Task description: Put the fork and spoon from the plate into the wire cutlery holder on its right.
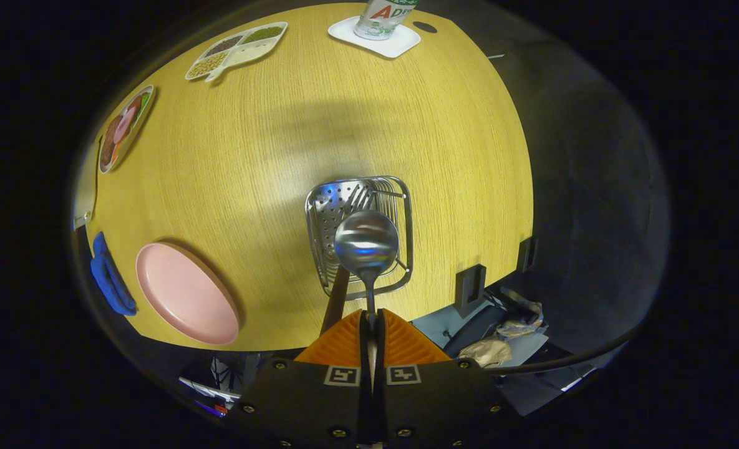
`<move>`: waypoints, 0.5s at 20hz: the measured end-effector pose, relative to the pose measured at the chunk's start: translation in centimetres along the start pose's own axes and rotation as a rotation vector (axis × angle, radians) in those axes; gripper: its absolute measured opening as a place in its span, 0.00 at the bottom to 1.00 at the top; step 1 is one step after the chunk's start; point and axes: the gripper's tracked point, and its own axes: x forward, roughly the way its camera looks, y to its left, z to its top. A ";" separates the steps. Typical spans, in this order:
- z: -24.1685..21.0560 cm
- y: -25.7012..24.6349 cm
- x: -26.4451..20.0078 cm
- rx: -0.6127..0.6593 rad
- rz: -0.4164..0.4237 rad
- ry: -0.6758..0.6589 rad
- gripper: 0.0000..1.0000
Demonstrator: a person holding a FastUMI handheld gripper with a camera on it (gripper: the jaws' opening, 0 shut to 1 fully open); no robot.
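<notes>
My gripper [370, 319] is shut on the handle of a steel spoon [366, 242], whose round bowl sticks out ahead of the orange fingers [344, 340]. The spoon hangs above the wire cutlery holder [400, 212], a metal basket with a perforated inner wall. A fork [358, 201] stands in the holder with its tines up, and its brown handle shows below the holder's rim. To the left of the holder and of my fingers lies the pink plate [185, 293], with nothing on it.
The round wooden table [319, 118] carries a divided tray of beans [237, 50] and a dish of food [125, 128] at the far left, and a bottle on a white coaster [375, 32] at the far side. A blue cloth [110, 277] lies beside the plate. Black brackets [470, 287] sit at the near edge.
</notes>
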 end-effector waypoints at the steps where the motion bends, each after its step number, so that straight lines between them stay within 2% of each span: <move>1: 0.1 0.0 0.0 -0.001 0.001 0.004 0.01; 5: 0.1 0.1 0.0 -0.001 0.012 0.012 0.02; 10: 0.2 -0.1 -0.2 -0.009 0.004 0.014 0.09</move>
